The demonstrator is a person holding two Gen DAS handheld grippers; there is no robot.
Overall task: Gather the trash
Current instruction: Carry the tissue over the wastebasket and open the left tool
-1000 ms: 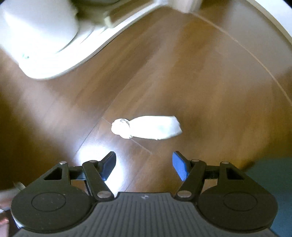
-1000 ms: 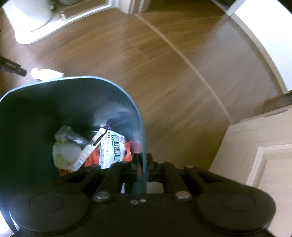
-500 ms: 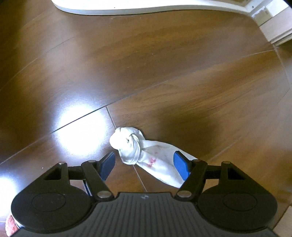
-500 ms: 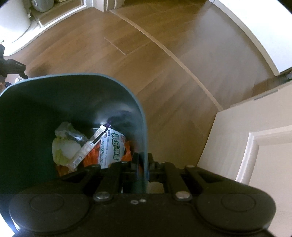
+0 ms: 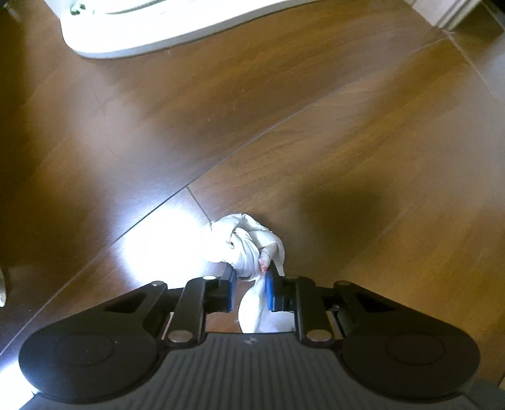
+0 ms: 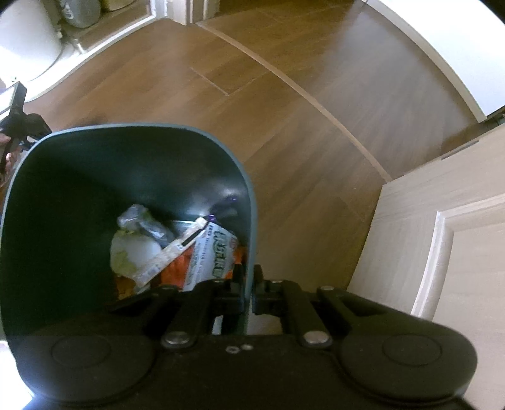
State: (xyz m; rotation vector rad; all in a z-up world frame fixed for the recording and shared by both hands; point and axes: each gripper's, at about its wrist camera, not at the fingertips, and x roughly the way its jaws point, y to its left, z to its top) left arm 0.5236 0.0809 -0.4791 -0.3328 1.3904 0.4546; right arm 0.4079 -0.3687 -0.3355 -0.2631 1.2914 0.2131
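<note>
A crumpled white tissue point(image 5: 244, 243) with a small pink stain lies on the brown wood floor in the left wrist view. My left gripper point(image 5: 250, 285) is shut on the tissue, its blue pads pinching the twisted middle. In the right wrist view my right gripper point(image 6: 248, 284) is shut on the near rim of a dark teal trash bin point(image 6: 126, 164). The bin holds wrappers and paper scraps point(image 6: 176, 249). The left gripper's black body point(image 6: 19, 123) shows just beyond the bin's far left rim.
A white toilet base point(image 5: 176, 28) stands at the top of the left wrist view and at the top left of the right wrist view point(image 6: 25, 47). A pale panelled door point(image 6: 442, 246) is at the right. A white skirting point(image 6: 442, 56) runs along the far wall.
My left gripper came down over the tissue and shut on it; a second ago it was open above it. The right gripper kept hold of the bin and shifted slightly.
</note>
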